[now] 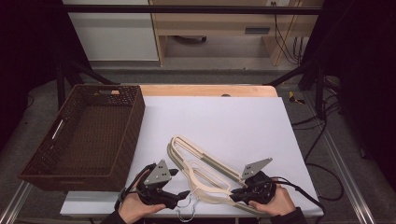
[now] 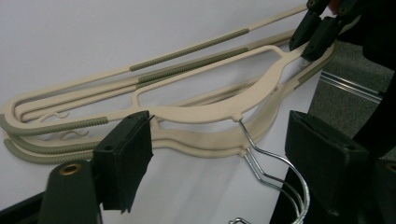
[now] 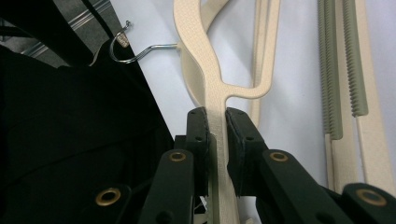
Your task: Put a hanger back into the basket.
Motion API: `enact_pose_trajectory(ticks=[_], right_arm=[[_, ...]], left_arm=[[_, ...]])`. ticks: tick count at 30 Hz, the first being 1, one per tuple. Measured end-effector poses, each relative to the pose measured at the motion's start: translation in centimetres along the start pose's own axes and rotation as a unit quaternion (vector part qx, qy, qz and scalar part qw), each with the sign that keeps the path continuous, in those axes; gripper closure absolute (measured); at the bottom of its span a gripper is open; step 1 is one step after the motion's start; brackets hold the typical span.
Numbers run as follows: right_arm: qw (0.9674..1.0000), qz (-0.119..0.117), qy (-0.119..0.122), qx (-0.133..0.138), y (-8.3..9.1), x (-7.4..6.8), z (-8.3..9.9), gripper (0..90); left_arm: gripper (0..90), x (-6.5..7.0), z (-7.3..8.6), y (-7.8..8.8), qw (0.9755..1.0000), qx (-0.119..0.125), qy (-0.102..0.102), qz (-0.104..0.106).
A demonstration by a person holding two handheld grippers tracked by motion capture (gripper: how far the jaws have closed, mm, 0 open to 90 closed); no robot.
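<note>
White tabletop (image 1: 224, 116) | right tool (image 3: 215, 126) clamps hanger (image 3: 205, 70) | left tool (image 2: 219, 154) open

Desk (image 1: 233, 91): a sheet (image 1: 233, 121) lies over most of its top, a strip of desk left bare along the far edge.
Basket (image 1: 42, 163): on the left, just beside the sheet's left edge, its near right corner overlapping it.
Hangers (image 1: 205, 163): a stack on the near middle of the sheet, right of the basket, lying one on another, hooks (image 1: 187, 212) toward the near edge.
Left tongs (image 1: 180, 193): at the near edge, beside the hooks.
Right tongs (image 1: 236, 193): at the near edge, right of the hooks, on the top hanger's arm.
</note>
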State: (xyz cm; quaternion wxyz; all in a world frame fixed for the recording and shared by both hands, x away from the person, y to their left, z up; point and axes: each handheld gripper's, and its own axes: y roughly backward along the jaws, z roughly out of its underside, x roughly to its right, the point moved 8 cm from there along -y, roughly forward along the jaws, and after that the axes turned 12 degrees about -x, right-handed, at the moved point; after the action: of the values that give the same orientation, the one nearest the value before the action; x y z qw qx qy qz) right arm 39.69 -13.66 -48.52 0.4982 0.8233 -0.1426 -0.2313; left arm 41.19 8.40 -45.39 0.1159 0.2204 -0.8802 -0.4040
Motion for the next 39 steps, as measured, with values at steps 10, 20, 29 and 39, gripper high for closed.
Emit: enact_pose_trajectory(ticks=[10,20,29,39], right_arm=[[1.0000,0.000,-0.004,0.001,0.0,0.0,0.0,79.8],[1.0000,0.003,-0.003,0.001,-0.2,0.0,-0.1,79.8],[1.0000,0.008,-0.002,-0.005,-0.4,0.0,0.0,79.8],[0.9998,0.013,-0.001,-0.012,-0.5,0.0,0.1,79.8]], left_arm=[[31.1,1.2,0.2,-0.7,0.9992,-0.020,0.010,0.032],[61.6,3.0,0.5,-3.9,0.9945,-0.085,0.043,0.045],[74.8,3.0,0.9,-5.0,0.9898,-0.117,0.075,0.033],[77.1,3.2,1.4,-6.1,0.9840,-0.148,0.093,0.032]])
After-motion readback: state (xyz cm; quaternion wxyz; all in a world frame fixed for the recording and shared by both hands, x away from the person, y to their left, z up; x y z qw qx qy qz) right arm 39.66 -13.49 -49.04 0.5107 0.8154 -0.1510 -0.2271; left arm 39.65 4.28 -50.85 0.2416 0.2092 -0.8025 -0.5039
